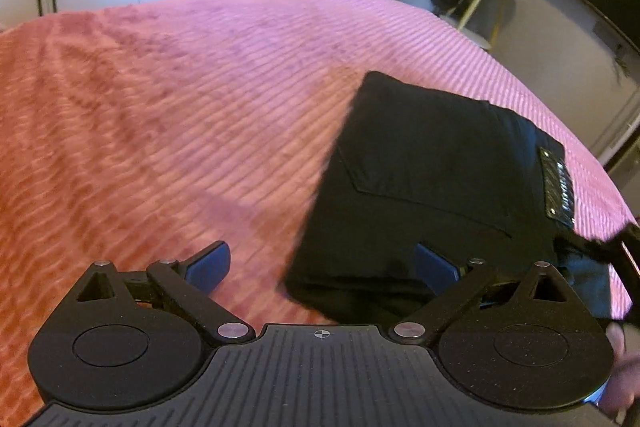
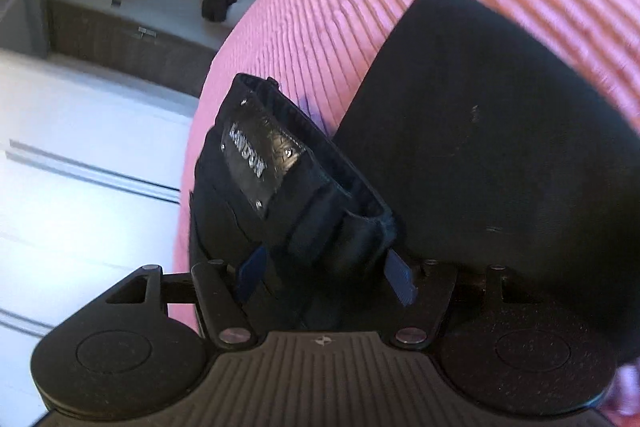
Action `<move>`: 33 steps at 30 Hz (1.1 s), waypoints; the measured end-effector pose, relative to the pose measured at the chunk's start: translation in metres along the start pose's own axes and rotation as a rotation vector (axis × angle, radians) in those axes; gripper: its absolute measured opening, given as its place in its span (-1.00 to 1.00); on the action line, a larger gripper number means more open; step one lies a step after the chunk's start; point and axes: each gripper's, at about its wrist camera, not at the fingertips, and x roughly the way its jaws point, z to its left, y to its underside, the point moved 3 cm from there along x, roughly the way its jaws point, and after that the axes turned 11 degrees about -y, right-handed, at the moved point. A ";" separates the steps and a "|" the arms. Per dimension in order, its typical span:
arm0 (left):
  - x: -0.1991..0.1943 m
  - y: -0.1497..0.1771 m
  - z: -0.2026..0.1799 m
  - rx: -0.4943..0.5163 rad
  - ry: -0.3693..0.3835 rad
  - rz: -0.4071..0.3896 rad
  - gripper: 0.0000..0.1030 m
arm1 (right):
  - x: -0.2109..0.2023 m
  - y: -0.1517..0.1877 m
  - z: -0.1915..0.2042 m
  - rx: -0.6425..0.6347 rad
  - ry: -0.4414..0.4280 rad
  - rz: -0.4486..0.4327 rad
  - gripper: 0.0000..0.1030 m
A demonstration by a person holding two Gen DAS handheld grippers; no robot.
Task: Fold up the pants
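Pants (image 1: 420, 187) folded on pink bedspread (image 1: 180, 107); left fingers (image 1: 208, 267) spread wide, empty; right fingers (image 2: 400, 275) pinching waistband (image 2: 320, 211).

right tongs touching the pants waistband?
Touching. In the right wrist view the waistband of the folded black pants sits between the right tongs, with both blue pads against the fabric.

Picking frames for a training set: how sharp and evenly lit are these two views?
Left wrist view: pink bedspread motion-smeared, fisheye bows its far edge, black pants lose detail. Right wrist view: blurred too, though the waistband label glints; white floor washes out.
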 end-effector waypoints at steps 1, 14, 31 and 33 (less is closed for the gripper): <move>0.002 0.001 -0.001 0.003 0.005 0.007 0.96 | 0.003 0.000 0.000 0.021 -0.012 -0.006 0.28; 0.016 0.014 -0.020 0.128 0.039 0.136 0.96 | -0.006 0.012 0.064 -0.193 -0.074 -0.070 -0.50; 0.009 0.013 -0.010 0.066 0.026 0.182 0.50 | -0.118 0.015 0.005 -0.217 0.140 -0.120 -0.23; 0.007 0.014 -0.012 0.078 0.028 0.185 0.50 | -0.118 0.015 -0.025 -0.114 0.120 -0.087 -0.16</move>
